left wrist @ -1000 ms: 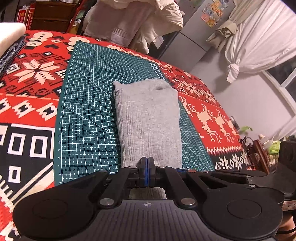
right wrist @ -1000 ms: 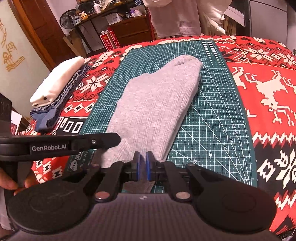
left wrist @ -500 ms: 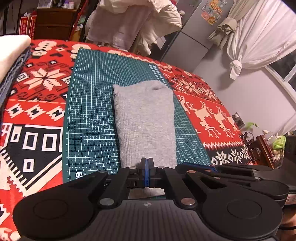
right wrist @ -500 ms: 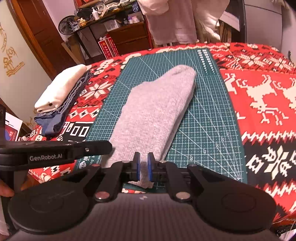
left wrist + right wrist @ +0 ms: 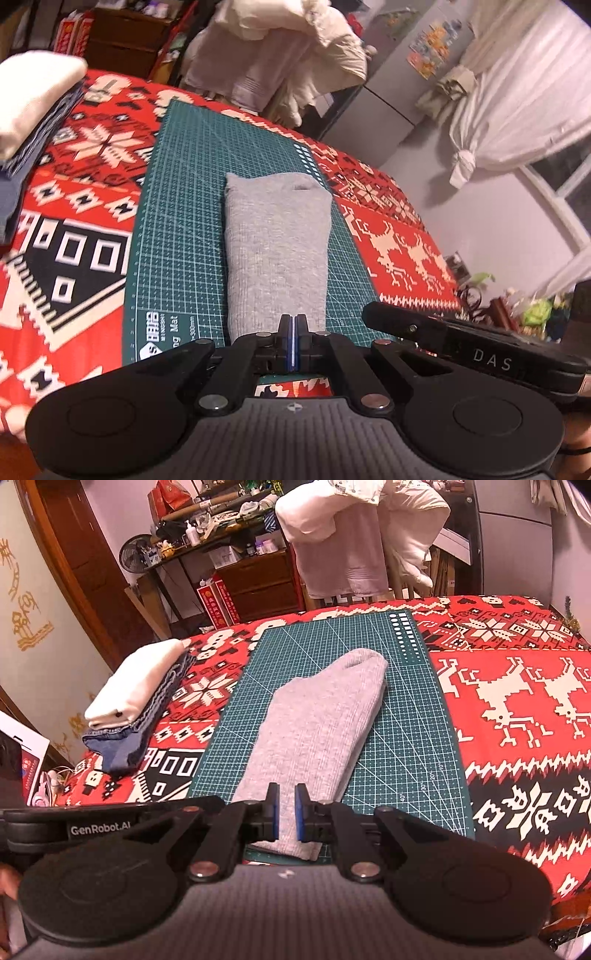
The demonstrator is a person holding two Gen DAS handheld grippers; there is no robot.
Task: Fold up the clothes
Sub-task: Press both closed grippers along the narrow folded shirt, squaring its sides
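A grey ribbed garment (image 5: 277, 240) (image 5: 314, 731) lies folded into a long narrow strip on the green cutting mat (image 5: 184, 206) (image 5: 406, 738). My left gripper (image 5: 292, 332) is at the strip's near end, its blue pads pressed together where the hem meets them. My right gripper (image 5: 286, 808) hovers at the same near end, a small gap between its pads with grey cloth showing through. Each gripper appears in the other's view beside the strip: the left gripper (image 5: 218, 801) on the left, the right gripper (image 5: 369, 314) on the right.
A stack of folded clothes (image 5: 136, 698) (image 5: 33, 103), white on blue, sits left of the mat on the red patterned tablecloth (image 5: 517, 701). Pale garments (image 5: 351, 535) hang over a chair beyond the far edge. The table's near edge is just under both grippers.
Both grippers drew back toward the near edge of the mat. The right gripper's pads spread apart. The left pads stayed together, and the garment stayed flat.
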